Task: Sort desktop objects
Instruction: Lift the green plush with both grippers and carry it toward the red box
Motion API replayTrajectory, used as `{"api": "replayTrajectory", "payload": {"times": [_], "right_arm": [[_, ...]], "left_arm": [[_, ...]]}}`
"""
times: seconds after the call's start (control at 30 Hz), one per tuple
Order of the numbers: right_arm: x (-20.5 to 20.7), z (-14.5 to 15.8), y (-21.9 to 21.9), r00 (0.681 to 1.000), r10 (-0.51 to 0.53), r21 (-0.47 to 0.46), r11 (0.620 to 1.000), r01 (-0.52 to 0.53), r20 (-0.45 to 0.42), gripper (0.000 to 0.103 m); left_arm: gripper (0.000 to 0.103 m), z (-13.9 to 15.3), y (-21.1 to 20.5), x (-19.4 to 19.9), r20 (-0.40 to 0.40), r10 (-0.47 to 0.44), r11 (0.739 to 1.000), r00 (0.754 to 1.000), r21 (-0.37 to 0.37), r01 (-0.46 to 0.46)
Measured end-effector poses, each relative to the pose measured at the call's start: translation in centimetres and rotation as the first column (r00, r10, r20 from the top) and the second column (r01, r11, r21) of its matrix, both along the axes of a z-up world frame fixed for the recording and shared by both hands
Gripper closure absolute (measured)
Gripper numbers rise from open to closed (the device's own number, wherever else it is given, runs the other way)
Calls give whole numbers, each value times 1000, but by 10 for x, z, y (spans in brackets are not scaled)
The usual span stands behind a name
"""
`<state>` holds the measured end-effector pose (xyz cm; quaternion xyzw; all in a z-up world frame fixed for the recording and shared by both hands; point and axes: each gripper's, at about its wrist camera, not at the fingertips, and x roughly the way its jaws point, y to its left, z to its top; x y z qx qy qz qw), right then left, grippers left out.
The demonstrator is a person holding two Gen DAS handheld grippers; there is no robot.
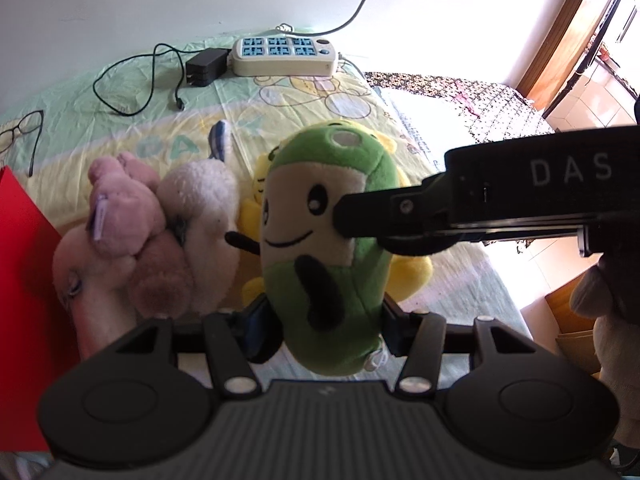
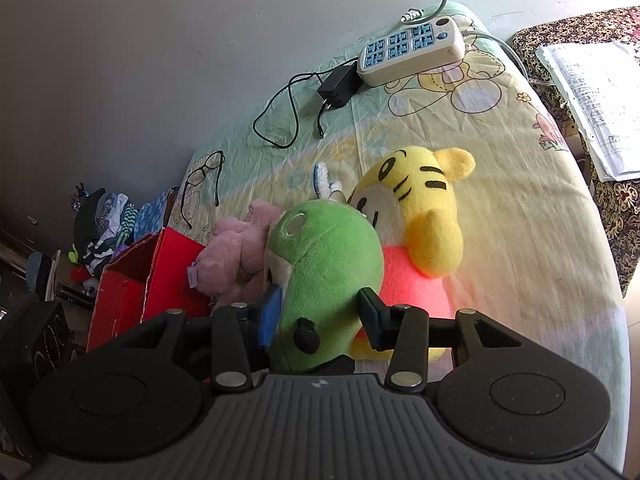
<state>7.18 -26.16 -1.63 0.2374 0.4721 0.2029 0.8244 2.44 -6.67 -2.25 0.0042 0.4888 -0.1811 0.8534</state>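
Note:
A green plush toy [image 1: 324, 248] with a cream smiling face is gripped from both sides. My left gripper [image 1: 326, 330] is shut on its lower body. My right gripper [image 2: 320, 316] is shut on the same green plush toy [image 2: 328, 264]; its black finger reaches in from the right in the left wrist view [image 1: 400, 216]. A yellow tiger plush [image 2: 420, 216] with an orange body lies behind it. A pink plush [image 1: 128, 216] and a white plush [image 1: 204, 216] lie to the left. A red box [image 2: 160, 280] stands open at the left.
The toys lie on a cartoon-print sheet [image 2: 500, 200]. At the back by the wall are a power strip [image 1: 284, 56], a black charger with cable [image 1: 204, 66] and glasses [image 2: 204, 184]. Papers [image 2: 592, 96] lie on a patterned surface at the right.

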Motion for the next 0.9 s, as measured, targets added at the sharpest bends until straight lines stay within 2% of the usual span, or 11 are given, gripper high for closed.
{"api": "replayTrajectory", "payload": {"times": [0.6,0.9], "right_arm": [[-34,1,15,999,46,-40,998,-46,-1,57],[-43,-5,37,995,100,-9,995,-100,-28,57]], "left_arm": [[48,1,7,-46,0,25,1000,1000,3,-25],[48,1,30,-64,-12,73,997,997,26,-73]]}}
